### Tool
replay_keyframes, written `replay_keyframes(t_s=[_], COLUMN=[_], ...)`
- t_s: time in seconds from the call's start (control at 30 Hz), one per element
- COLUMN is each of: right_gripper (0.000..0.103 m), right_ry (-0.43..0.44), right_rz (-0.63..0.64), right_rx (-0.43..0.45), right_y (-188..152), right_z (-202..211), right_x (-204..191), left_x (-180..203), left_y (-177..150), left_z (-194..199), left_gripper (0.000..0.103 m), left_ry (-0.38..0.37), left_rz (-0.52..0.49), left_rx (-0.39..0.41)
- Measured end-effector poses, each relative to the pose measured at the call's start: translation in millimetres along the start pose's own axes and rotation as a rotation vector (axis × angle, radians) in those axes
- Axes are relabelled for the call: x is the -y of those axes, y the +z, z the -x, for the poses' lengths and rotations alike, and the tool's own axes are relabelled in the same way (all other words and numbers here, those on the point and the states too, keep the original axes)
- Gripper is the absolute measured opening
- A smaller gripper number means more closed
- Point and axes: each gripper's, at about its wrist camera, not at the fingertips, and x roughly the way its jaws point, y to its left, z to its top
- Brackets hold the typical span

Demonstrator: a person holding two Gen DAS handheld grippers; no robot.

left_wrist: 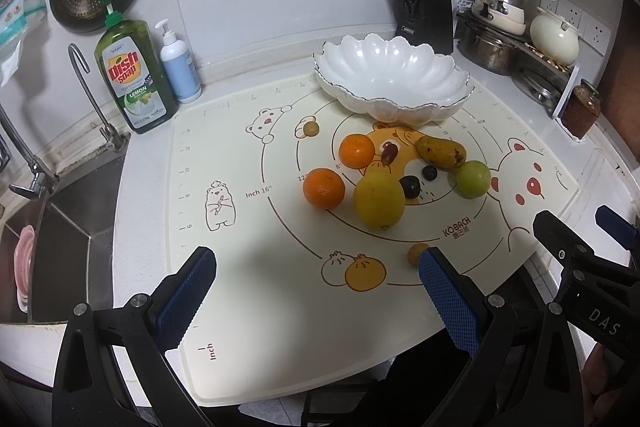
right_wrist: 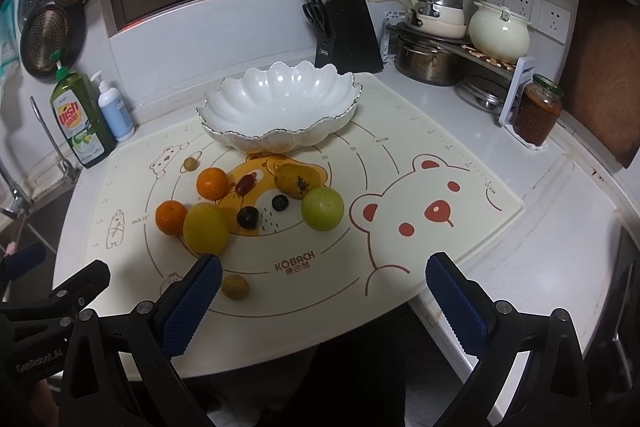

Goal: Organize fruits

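Nothing is sorted yet: the white bowl (right_wrist: 280, 107) sits empty at the back of the mat (right_wrist: 440, 255), the fruits (right_wrist: 248, 203) loose before it. My left gripper (left_wrist: 316, 291) and right gripper (right_wrist: 324, 291) hang wide open, holding nothing. I judge the next move is reaching for the near small fruit (right_wrist: 235, 286).

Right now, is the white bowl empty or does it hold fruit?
Empty. The white bowl shows only bare glazed interior in both views; every fruit lies on the mat in front.

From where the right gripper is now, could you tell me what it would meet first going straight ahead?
Probably the green fruit, which lies nearly centred ahead of the open right gripper; only bare mat lies before it. Depth is uncertain.
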Motion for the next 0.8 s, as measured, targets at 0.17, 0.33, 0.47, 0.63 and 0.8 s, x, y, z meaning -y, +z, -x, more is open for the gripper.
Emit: replay_keyframes(t_s=[0.17, 0.33, 0.47, 0.63, 0.8], right_gripper=[0.103, 0.103, 0.103, 0.103, 0.103], right_ry=[0.005, 0.005, 0.003, 0.007, 0.009], right_rz=[-0.003, -0.005, 0.002, 0.004, 0.01], right_rx=[0.0, 0.002, 0.003, 0.001, 0.002], right_y=[0.6, 2.1, 5.6, 8.1, 10.2], right_z=[-10.0, -23.5, -32.9, -49.5, -63.6], right_x=[0.5, 4.4, 7.7, 16.7, 23.1], left_x=[5.1, 10.2, 18.0, 30.7, 40.8], left_y=[0.8, 3.3, 5.5, 6.2, 8.7], left_z=[-9.6, -21.1, -35.2, -53.1, -73.5], left_gripper=[0.103, 0.103, 0.103, 0.099, 0.094], left_ry=[-0.002, -0.014, -0.03, -0.043, -0.051], left_rz=[-0.002, 0.004, 0.011, 0.008, 0.011], left_rx=[-0.003, -0.005, -0.011, -0.024, -0.043])
